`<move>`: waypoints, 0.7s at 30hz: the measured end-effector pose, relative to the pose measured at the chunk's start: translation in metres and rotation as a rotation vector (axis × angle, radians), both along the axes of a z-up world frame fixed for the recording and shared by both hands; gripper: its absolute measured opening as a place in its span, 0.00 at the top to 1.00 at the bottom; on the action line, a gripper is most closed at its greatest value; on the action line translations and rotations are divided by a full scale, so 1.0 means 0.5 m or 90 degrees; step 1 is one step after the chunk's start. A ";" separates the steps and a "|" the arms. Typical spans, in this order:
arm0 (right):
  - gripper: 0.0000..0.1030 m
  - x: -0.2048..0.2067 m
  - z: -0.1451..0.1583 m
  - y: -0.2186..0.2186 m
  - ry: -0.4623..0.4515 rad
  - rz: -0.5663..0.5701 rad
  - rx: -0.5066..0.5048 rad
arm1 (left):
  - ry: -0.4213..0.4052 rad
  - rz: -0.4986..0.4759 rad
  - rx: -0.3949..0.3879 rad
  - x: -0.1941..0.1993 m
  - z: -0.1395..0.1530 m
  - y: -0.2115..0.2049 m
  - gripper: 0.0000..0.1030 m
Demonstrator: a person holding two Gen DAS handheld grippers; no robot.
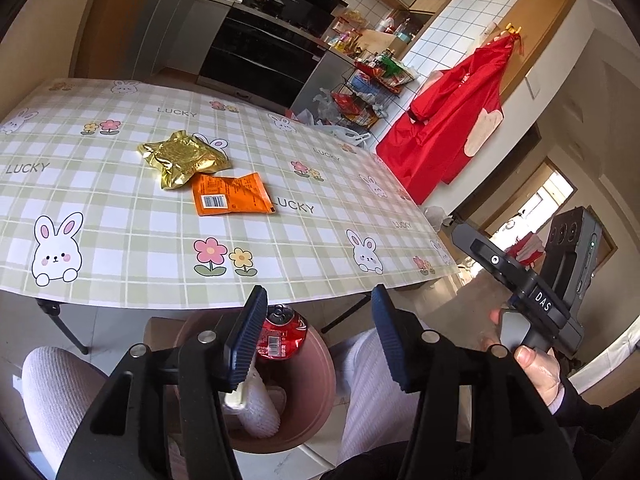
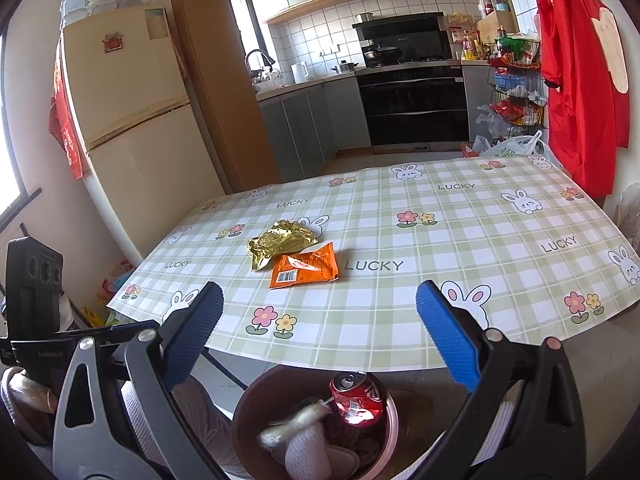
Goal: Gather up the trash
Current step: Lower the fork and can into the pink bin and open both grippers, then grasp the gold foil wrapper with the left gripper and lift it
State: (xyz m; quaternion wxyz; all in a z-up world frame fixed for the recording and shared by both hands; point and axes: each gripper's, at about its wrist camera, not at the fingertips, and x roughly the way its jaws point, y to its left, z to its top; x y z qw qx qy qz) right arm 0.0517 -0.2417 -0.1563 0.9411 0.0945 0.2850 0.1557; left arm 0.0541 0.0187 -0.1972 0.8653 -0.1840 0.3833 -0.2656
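A gold foil wrapper (image 1: 182, 158) (image 2: 280, 240) and an orange snack packet (image 1: 230, 199) (image 2: 306, 266) lie side by side mid-table on the checked bunny tablecloth (image 1: 120, 240) (image 2: 440, 260). A brown round bin (image 1: 316, 380) (image 2: 244, 412) stands on the floor below the table's near edge. It holds a red soda can (image 1: 282, 334) (image 2: 358, 398), a white foam net sleeve (image 1: 260, 408) (image 2: 308, 450) and a blurred pale piece (image 2: 296, 420). My left gripper (image 1: 320, 344) is open and empty above the bin. My right gripper (image 2: 320, 340) is open and empty above the bin's near side.
The right-hand gripper body (image 1: 532, 280) shows in the left wrist view, the left-hand one (image 2: 36, 300) in the right wrist view. A fridge (image 2: 132, 120) stands left, kitchen counters and oven (image 2: 412, 96) behind, a red garment (image 1: 452, 120) and a wire rack (image 2: 516, 88) right.
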 end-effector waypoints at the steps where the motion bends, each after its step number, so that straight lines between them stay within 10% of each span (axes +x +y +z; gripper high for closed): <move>1: 0.07 0.001 -0.002 0.000 0.003 -0.001 0.001 | 0.002 0.005 -0.001 0.001 -0.001 0.003 0.49; 21: 0.07 0.050 -0.090 0.000 0.088 -0.010 -0.002 | 0.055 0.106 0.001 0.046 -0.059 0.097 0.47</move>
